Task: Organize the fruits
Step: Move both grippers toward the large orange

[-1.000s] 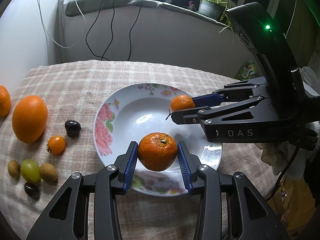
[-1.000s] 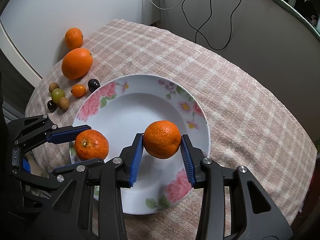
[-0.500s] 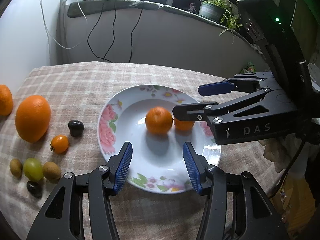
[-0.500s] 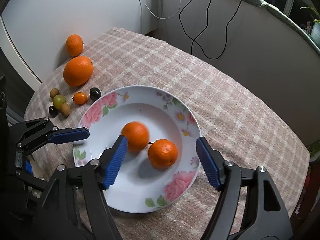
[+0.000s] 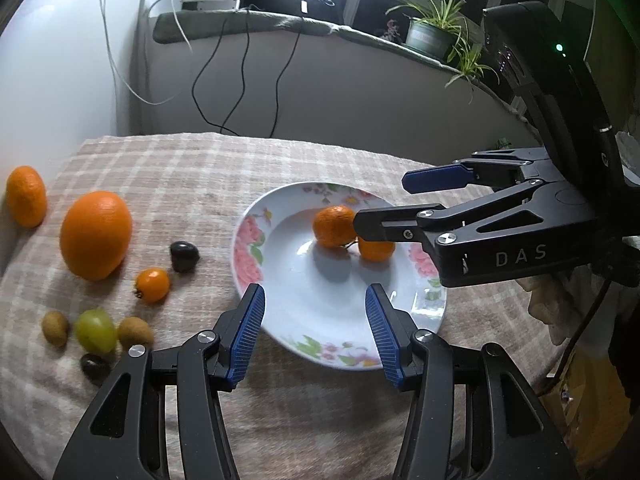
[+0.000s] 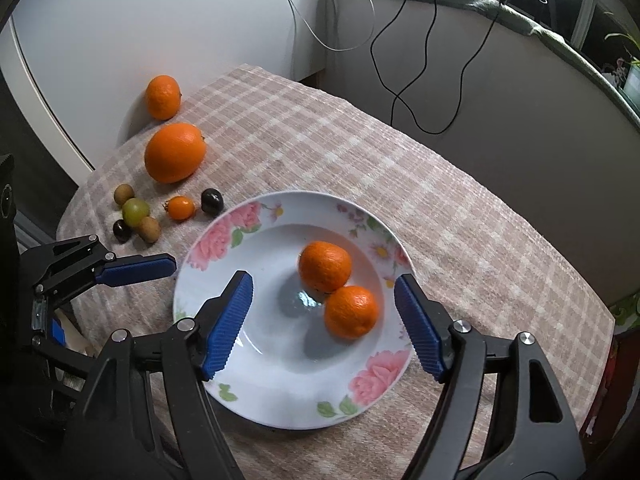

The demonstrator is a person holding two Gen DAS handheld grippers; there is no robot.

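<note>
Two mandarins lie touching in the flowered white plate (image 5: 256, 276) (image 6: 192, 308): one (image 5: 334, 226) (image 6: 325, 266) nearer the middle, the other (image 5: 376, 249) (image 6: 351, 312) beside it. My left gripper (image 5: 314, 332) is open and empty over the plate's near rim; it also shows at the left of the right wrist view (image 6: 132, 276). My right gripper (image 6: 324, 320) is open and empty above the plate, around the mandarins without touching; it reaches in from the right in the left wrist view (image 5: 384, 204).
On the checked cloth left of the plate lie a big orange (image 5: 96, 234) (image 6: 175, 152), a mandarin (image 5: 26, 196) (image 6: 162, 97), a small orange tomato (image 5: 152, 284) (image 6: 181, 208), dark fruits (image 5: 184, 255), a green grape (image 5: 95, 330) and small brown fruits (image 5: 135, 332). Cables hang on the wall behind.
Both grippers opened and let their mandarins go into the plate, then drew back and up. The two mandarins rolled together and now rest touching.
</note>
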